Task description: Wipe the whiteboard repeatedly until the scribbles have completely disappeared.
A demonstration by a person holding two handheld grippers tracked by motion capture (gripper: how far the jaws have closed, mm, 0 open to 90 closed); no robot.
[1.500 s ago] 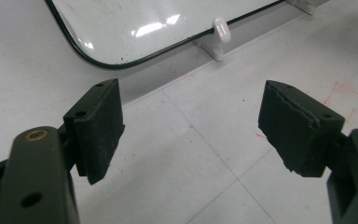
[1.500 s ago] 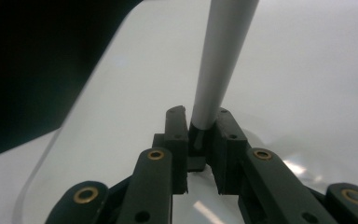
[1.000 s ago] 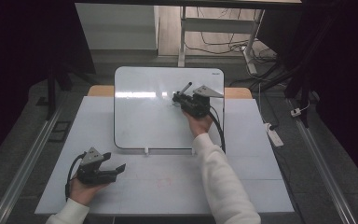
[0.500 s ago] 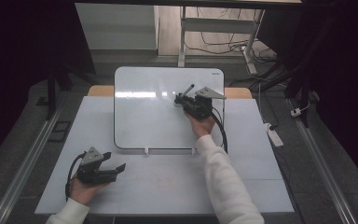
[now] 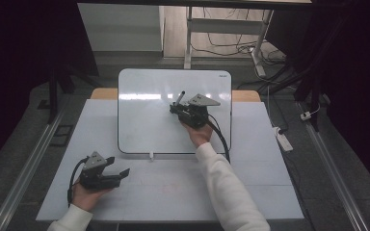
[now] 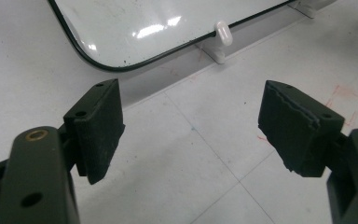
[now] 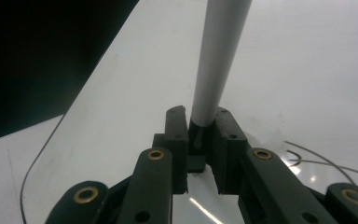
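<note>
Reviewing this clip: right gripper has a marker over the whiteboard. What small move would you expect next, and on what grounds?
Probably a short stroke: bring the marker tip down onto the whiteboard and draw. The right gripper is shut on the marker's lower end, with the barrel pointing out over the white surface. A few thin lines show near it in the right gripper view. The left gripper is open over the table.

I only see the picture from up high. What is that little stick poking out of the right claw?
Observer: It's a grey marker, pinched between the right claw's jaws.
Operator: Has it drawn anything?
Observer: Thin dark lines show on the whiteboard beside that claw.
Operator: And the left claw, is it holding something?
Observer: No, the left claw is wide open over the bare table, near the whiteboard's rounded corner.
</note>
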